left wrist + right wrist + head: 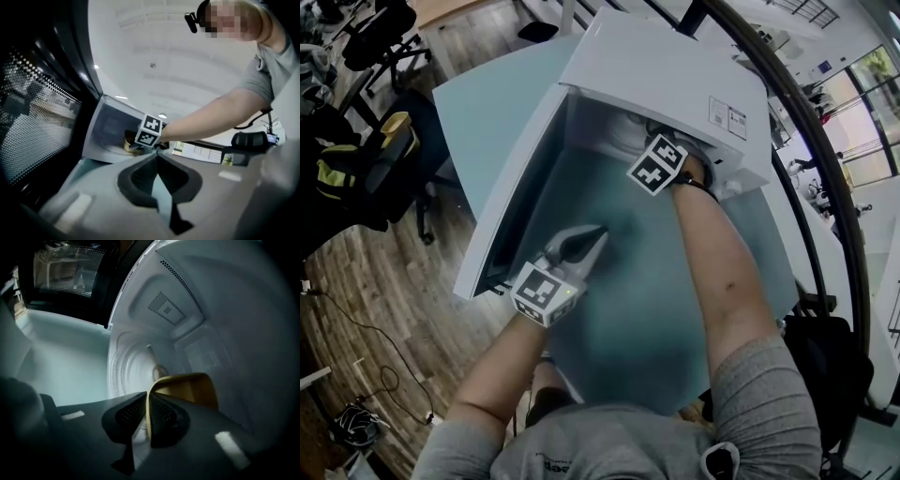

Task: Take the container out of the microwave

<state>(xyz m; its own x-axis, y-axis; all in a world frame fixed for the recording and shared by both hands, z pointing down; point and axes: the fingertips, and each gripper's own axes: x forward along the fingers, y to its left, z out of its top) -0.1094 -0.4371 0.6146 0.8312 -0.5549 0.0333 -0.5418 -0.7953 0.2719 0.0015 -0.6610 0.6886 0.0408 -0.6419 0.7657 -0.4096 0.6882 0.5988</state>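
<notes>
Teal table (647, 309), white microwave (656, 66). Right gripper (146, 399) inside, pinched on yellow container (190, 385) rim; left gripper (598, 234) closed, empty, outside. Risk: thin rim hold, hence tipping or slipping on withdrawal.

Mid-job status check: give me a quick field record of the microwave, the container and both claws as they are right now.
microwave: on the teal table, door swung open
container: yellow, inside the cavity
right claw: reached into the cavity, shut on the container's rim
left claw: outside, over the table in front of the opening, shut, holding nothing
task state: container gripped, not yet out
</notes>
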